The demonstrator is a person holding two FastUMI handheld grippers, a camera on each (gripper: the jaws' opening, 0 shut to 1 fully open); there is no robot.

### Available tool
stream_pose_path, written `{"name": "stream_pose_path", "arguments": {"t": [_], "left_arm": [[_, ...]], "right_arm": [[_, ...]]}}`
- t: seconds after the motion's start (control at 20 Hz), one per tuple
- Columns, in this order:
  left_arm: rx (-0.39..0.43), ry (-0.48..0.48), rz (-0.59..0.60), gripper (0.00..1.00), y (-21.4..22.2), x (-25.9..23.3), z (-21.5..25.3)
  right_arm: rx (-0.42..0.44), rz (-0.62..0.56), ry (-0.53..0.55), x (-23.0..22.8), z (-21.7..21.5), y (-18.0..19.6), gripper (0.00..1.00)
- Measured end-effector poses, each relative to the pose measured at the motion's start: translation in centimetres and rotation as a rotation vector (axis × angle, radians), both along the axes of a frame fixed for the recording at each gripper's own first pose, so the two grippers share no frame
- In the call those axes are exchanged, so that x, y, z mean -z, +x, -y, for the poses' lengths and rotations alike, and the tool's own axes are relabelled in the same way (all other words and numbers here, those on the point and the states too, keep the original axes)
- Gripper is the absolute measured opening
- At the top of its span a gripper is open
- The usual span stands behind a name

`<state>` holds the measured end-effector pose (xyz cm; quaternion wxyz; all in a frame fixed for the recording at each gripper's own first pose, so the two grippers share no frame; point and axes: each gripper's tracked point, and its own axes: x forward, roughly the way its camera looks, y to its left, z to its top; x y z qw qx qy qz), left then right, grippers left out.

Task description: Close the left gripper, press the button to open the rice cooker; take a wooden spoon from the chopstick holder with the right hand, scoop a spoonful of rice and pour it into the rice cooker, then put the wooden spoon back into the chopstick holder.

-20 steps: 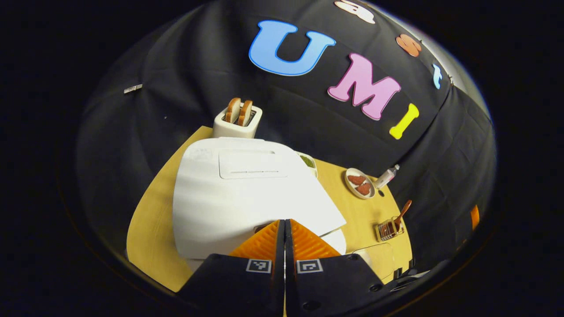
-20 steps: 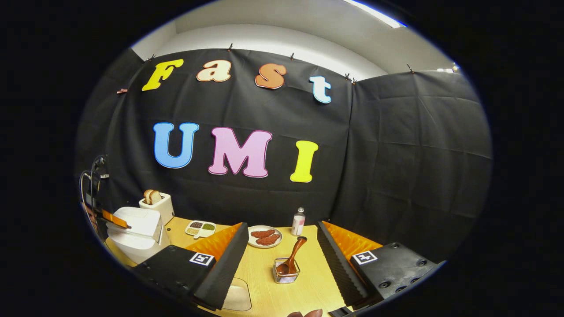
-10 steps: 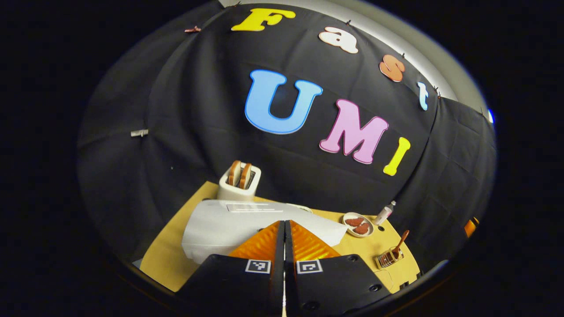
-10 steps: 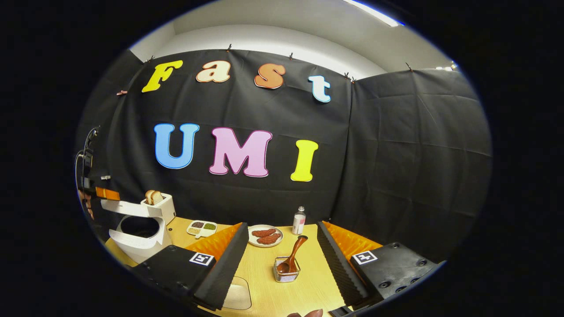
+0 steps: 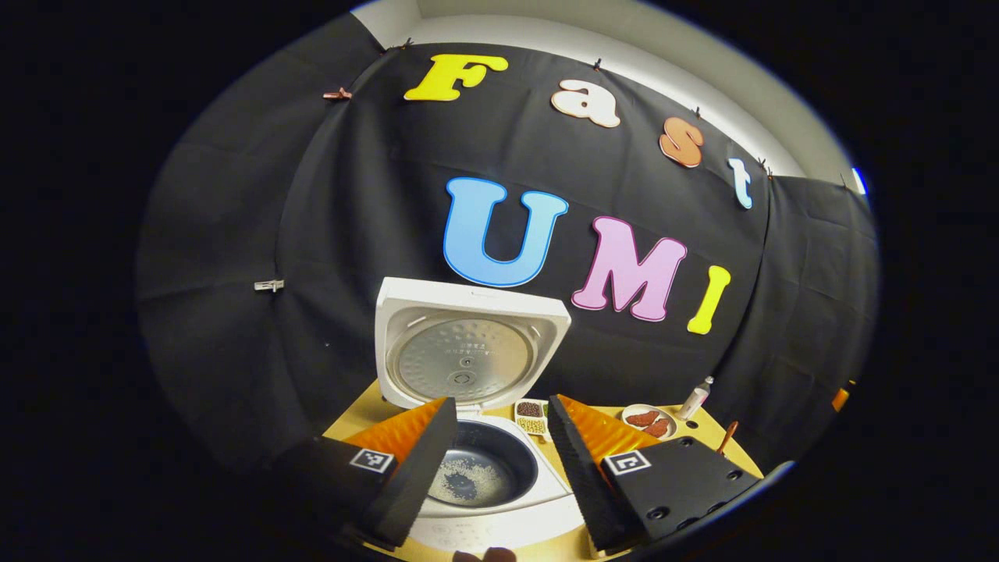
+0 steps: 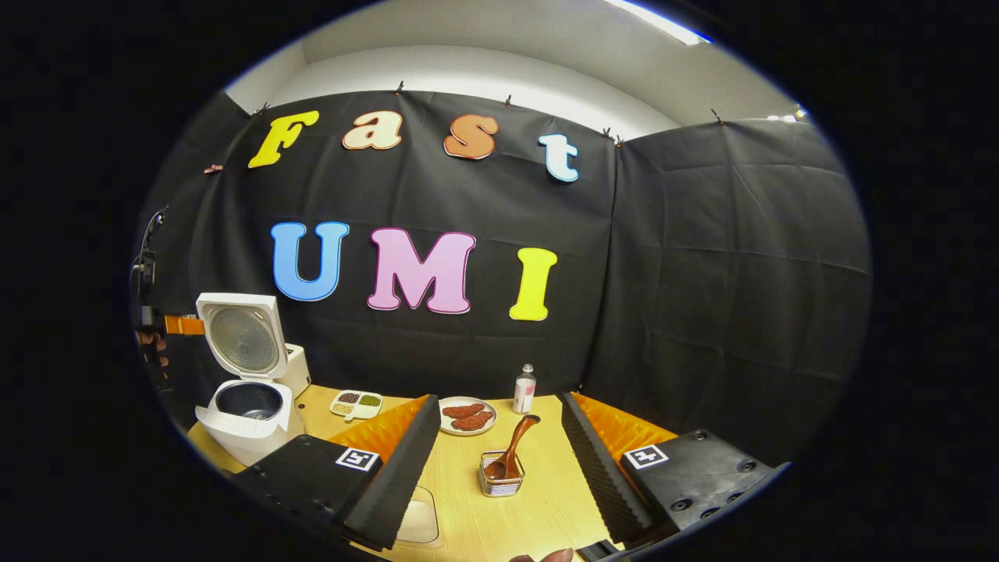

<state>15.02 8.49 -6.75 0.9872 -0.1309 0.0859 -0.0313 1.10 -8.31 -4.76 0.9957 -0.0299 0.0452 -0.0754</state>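
The white rice cooker (image 5: 499,519) stands with its lid (image 5: 467,351) upright, and its dark inner pot (image 5: 484,472) holds a few grains. My left gripper (image 5: 502,402) is open just in front of and above the pot, touching nothing. In the right gripper view the rice cooker (image 6: 250,417) sits at the far left. The wooden spoon (image 6: 511,449) leans in the wire chopstick holder (image 6: 501,484) on the table. My right gripper (image 6: 497,406) hangs open, short of the holder, with the holder between its fingers.
A divided dish of grains (image 6: 355,403), a plate of red meat (image 6: 467,416) and a small bottle (image 6: 524,389) line the back of the wooden table (image 6: 538,507). A toaster (image 6: 296,371) stands behind the cooker. A translucent container (image 6: 417,519) lies near the front edge.
The cooker lid has swung from shut to fully upright. My left gripper has gone from shut to open and drawn back from the cooker. The right gripper has hardly moved.
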Motion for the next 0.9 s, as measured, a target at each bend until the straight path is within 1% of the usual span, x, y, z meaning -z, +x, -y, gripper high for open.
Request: {"name": "stream_pose_path", "arguments": {"t": [0.1, 0.2, 0.3, 0.45, 0.65, 0.75, 0.9], "left_arm": [[0.004, -0.018, 0.004, 0.88, -0.9, -0.1, 0.5], [-0.010, -0.004, -0.006, 0.91, -1.7, 0.2, 0.7], [-0.042, 0.020, -0.004, 0.92, -2.5, 0.3, 0.8], [-0.071, 0.014, -0.015, 0.92, -4.0, 0.6, 2.2], [-0.111, -0.011, -0.032, 0.92, -5.8, 1.1, 4.2], [-0.136, 0.002, -0.043, 0.92, -6.6, 1.8, 5.3], [-0.148, 0.032, -0.052, 0.92, -7.7, 2.5, 7.2]], "right_arm": [[-0.009, -0.008, 0.001, 0.4, 0.3, 0.0, 0.98], [-0.042, -0.016, 0.008, 0.8, 0.4, 0.4, 0.98], [-0.079, -0.030, 0.020, 1.6, 1.0, 1.2, 0.98], [-0.100, -0.051, 0.037, 3.5, 3.0, 3.2, 0.98], [-0.166, -0.114, 0.091, 7.8, 4.5, 7.0, 0.98], [-0.202, -0.171, 0.125, 10.8, 5.0, 8.9, 0.98], [-0.242, -0.256, 0.190, 14.7, 5.5, 11.7, 0.98]]}}
